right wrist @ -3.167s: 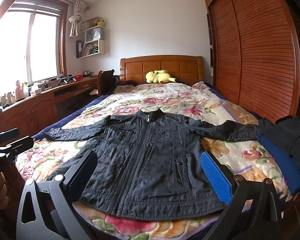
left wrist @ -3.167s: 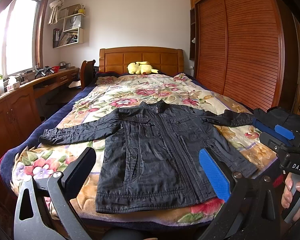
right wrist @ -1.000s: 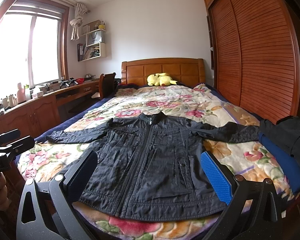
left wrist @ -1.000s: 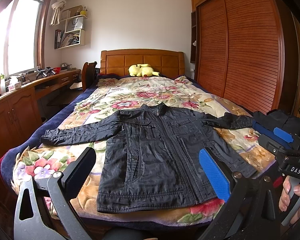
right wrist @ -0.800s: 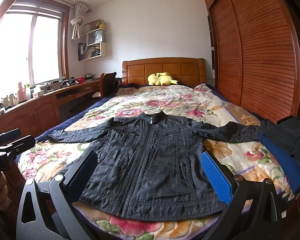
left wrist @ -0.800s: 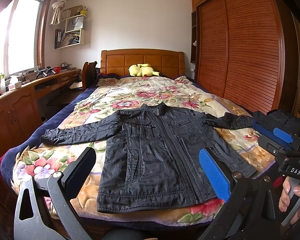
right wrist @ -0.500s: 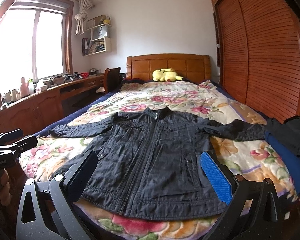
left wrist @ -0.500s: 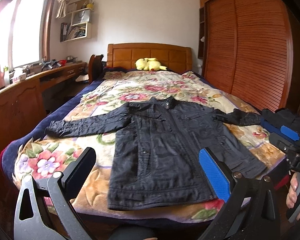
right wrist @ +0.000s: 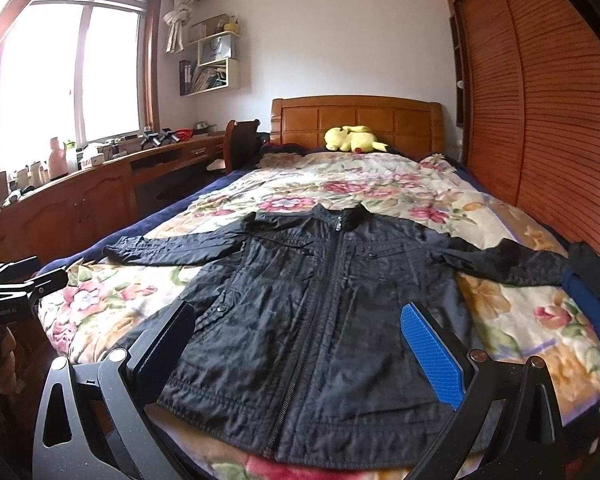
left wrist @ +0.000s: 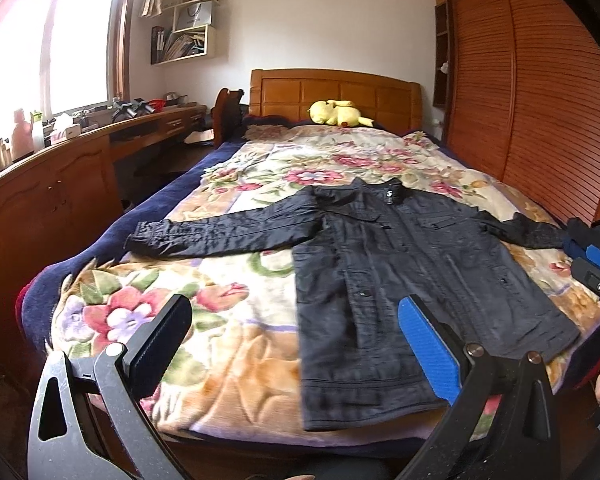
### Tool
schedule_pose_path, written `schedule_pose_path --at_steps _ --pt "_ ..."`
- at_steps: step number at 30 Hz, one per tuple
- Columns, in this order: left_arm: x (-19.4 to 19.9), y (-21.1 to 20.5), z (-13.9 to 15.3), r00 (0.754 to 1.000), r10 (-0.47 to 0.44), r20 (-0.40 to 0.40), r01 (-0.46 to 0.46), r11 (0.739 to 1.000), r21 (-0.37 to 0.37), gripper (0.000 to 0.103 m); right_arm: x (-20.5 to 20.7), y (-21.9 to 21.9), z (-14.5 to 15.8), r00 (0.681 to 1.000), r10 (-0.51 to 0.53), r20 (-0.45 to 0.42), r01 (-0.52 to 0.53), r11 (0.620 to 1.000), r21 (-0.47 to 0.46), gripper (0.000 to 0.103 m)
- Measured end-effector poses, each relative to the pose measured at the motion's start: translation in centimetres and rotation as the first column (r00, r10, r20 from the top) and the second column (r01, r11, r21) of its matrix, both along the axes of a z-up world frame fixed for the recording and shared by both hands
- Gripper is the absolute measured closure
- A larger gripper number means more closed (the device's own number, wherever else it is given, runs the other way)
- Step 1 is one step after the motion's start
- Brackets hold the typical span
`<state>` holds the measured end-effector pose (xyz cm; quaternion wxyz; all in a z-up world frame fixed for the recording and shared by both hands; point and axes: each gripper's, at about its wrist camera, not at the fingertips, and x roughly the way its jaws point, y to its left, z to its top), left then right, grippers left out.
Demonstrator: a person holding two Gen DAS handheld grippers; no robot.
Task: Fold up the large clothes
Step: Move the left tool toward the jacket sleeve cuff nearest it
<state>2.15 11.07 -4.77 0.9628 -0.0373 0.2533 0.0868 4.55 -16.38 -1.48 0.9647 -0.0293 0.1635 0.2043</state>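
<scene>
A black zip-up jacket [left wrist: 400, 272] lies flat, front up, on the floral bedspread [left wrist: 228, 320], both sleeves spread out to the sides. It also shows in the right wrist view [right wrist: 324, 320]. My left gripper [left wrist: 296, 344] is open and empty, held above the foot of the bed, over the bedspread left of the jacket's hem. My right gripper [right wrist: 300, 344] is open and empty, above the jacket's lower half. The right gripper also shows at the right edge of the left wrist view [left wrist: 596, 256].
A wooden headboard [left wrist: 332, 96] and a yellow plush toy [left wrist: 336, 112] are at the far end. A wooden desk [left wrist: 60, 168] with clutter runs along the left. A slatted wardrobe [left wrist: 540, 112] stands on the right. Dark folded clothes [right wrist: 596, 276] lie at the bed's right edge.
Both grippers have moved left and slightly closer to the bed. The jacket now sits further right in the left wrist view. The jacket has not moved.
</scene>
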Motion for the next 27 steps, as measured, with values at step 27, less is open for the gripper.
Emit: schedule_pose_path --at_steps 27 --pt "5.0 12.1 -5.4 0.990 0.095 -0.103 -0.088 0.994 0.065 0.000 9.5 7.5 -7.0 0.989 0.122 -0.087 -0.131 0.986 -0.106 0.001"
